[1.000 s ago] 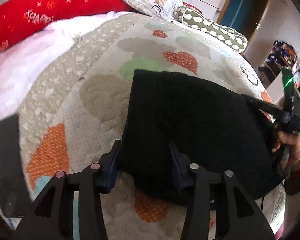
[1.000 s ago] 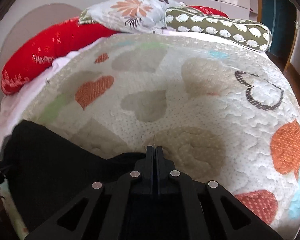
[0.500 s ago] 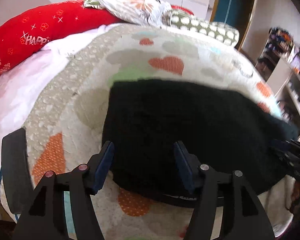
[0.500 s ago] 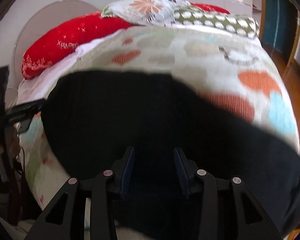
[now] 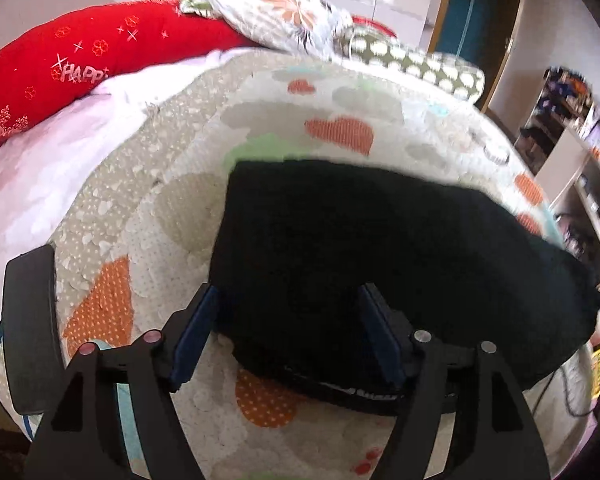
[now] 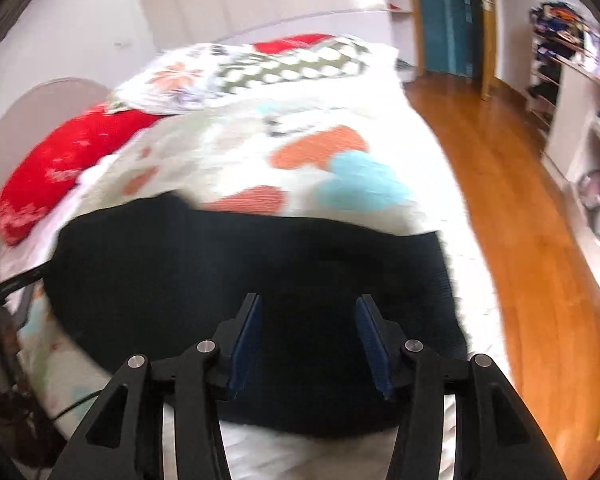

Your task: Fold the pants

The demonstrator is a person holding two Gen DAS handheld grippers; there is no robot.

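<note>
The black pants (image 5: pixel 380 256) lie folded into a wide flat rectangle on the heart-patterned quilt (image 5: pixel 172 216) near the bed's front edge. My left gripper (image 5: pixel 290 312) is open, its blue-padded fingers held over the pants' near left corner, holding nothing. In the right wrist view the pants (image 6: pixel 220 280) fill the lower middle. My right gripper (image 6: pixel 306 320) is open above their near edge, holding nothing.
A red pillow (image 5: pixel 80 64), a floral pillow (image 5: pixel 276 12) and a green dotted bolster (image 5: pixel 412 64) lie at the bed's head. Wooden floor (image 6: pixel 520 220) and shelves (image 6: pixel 580 92) are to the right of the bed. A black strap (image 5: pixel 30 320) stands at the left.
My right gripper let go of the pants, opened and pulled back and turned right. My left gripper stayed open and drew back slightly. The pants now lie flat.
</note>
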